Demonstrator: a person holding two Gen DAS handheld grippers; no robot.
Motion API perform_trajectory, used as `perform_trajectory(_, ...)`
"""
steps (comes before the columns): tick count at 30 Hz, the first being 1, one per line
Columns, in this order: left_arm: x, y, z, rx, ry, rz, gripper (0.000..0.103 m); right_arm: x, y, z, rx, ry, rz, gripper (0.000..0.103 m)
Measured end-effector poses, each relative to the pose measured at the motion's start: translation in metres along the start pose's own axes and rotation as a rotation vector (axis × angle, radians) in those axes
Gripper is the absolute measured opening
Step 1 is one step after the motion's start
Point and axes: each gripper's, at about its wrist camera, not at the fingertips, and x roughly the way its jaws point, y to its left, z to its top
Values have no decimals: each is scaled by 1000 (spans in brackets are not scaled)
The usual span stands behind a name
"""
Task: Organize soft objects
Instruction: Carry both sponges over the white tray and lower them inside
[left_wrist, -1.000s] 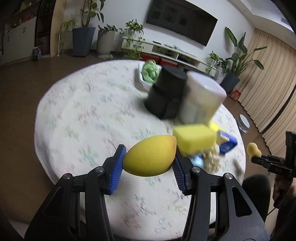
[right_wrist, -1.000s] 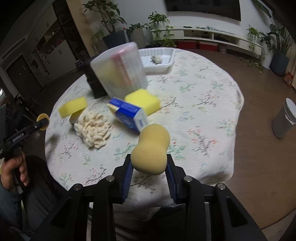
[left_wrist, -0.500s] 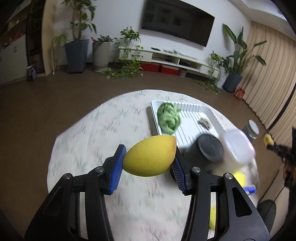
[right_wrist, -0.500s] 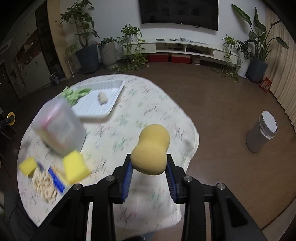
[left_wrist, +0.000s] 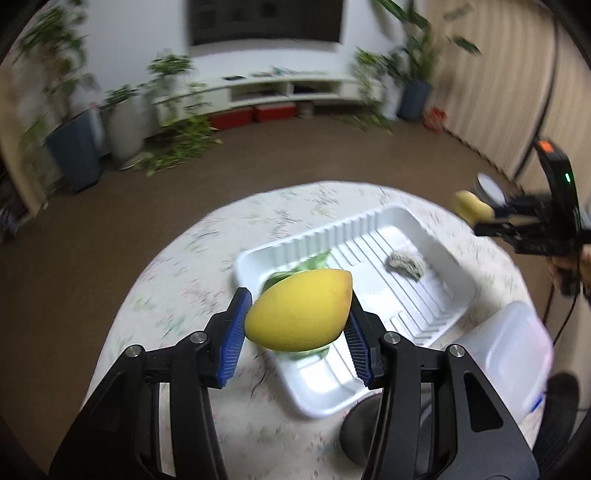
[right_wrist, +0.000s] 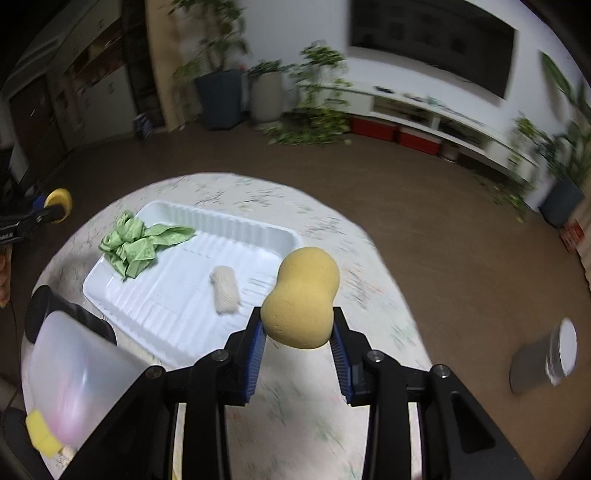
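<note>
My left gripper (left_wrist: 297, 325) is shut on a yellow egg-shaped sponge (left_wrist: 299, 309), held above the near-left corner of the white tray (left_wrist: 439, 236). My right gripper (right_wrist: 299, 338) is shut on a tan peanut-shaped sponge (right_wrist: 303, 297), held above the tray's right end (right_wrist: 291, 236). In the tray lie a crumpled green cloth (right_wrist: 136, 245) and a small beige wad (right_wrist: 225, 290). The green cloth is mostly hidden behind the egg sponge in the left wrist view. The right gripper also shows in the left wrist view (left_wrist: 476, 210).
A translucent plastic container (right_wrist: 74, 369) and a black cylinder (right_wrist: 55, 314) stand by the tray's near side on the round flowered tablecloth (right_wrist: 369, 295). A yellow sponge block (right_wrist: 40, 435) peeks beside the container. A grey bin (right_wrist: 546, 358) stands on the floor.
Both grippers have swung over toward the white tray with their sponges still held. The tray now lies close below both, and the sponge blocks and blue box have left the views.
</note>
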Motion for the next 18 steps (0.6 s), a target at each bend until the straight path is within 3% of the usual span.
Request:
perform_trajectory(5,40,-27,8,132,85,-55,48,41,38,14,-134,51,48,37)
perform_trajectory(11,71,-54,3,277,159,-44,49,75,64,13,-228,104,50,37)
perform_trajectory(18,81,-57,-5,268,173,-45,60,77,64,17,-241,99,47,44)
